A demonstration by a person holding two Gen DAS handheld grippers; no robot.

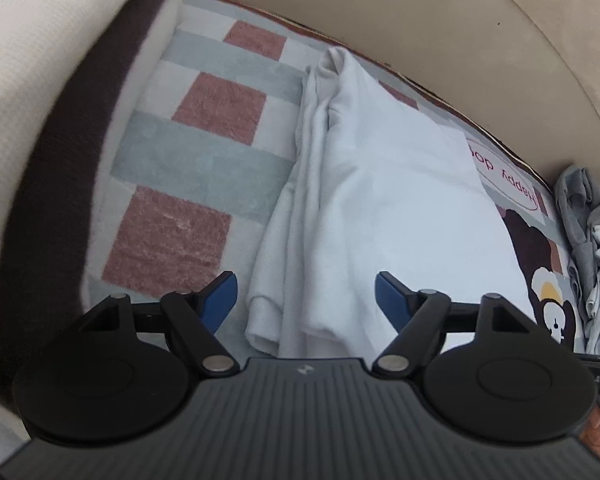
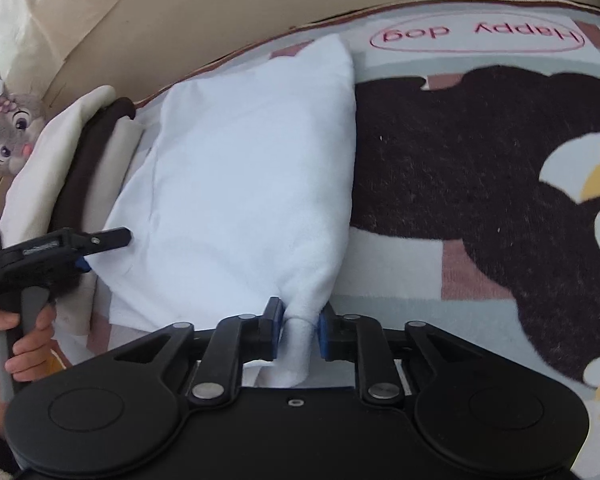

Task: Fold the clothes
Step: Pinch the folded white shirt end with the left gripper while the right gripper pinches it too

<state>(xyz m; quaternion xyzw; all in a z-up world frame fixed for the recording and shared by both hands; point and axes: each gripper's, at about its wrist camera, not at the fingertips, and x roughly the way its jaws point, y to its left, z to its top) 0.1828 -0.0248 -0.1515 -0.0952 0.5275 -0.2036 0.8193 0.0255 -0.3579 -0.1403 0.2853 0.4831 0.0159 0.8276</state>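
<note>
Left wrist view: the left gripper (image 1: pixel 305 300) hangs above the near end of the white garment (image 1: pixel 380 200), its blue-padded jaws spread wide and nothing between them.
Right wrist view: the right gripper (image 2: pixel 299 330) has its blue pads drawn in on a bunched corner of the garment (image 2: pixel 240 184); the cloth passes between the pads and hangs down behind them.
Garment: folded lengthwise into a long strip on the blanket (image 1: pixel 188 168), running from the near edge toward the far edge by the beige backrest (image 1: pixel 380 8). Its left side is rumpled into loose folds; its right side lies smooth.
Blanket: checked in pink, grey and white on the left; a dark cartoon dog (image 2: pixel 480 184) and an oval with "Happy dog" (image 2: pixel 476 34) on the right. The garment's right edge lies along the dog print.
Left gripper from the right camera: at the garment's left edge (image 2: pixel 100 240), held by a hand (image 2: pixel 16 344); the jaw gap cannot be judged from this angle.
Heap: grey and pale clothes (image 1: pixel 592 248) at the blanket's right edge.
Left edge: a cream cushion with dark trim (image 1: pixel 60 120); beyond it a grey plush toy (image 2: pixel 8 136).
</note>
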